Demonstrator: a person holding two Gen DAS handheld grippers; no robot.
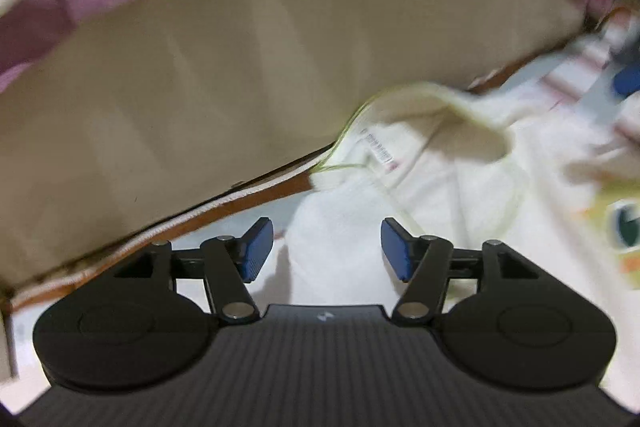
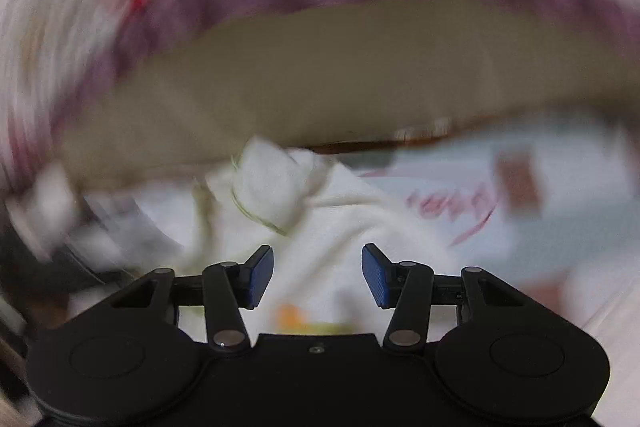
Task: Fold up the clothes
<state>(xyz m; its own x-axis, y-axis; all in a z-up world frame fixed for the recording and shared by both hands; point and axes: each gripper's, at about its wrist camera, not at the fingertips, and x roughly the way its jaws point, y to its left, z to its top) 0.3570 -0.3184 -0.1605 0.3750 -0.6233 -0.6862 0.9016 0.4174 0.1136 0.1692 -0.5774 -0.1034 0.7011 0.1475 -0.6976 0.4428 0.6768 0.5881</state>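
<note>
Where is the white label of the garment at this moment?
In the left wrist view the label lies just right of centre, inside the neckline of the white garment, near the beige panel and above the open left gripper.

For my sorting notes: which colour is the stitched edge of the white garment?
Pale yellow-green, along the white garment hem; the left wrist view shows it best.
</note>
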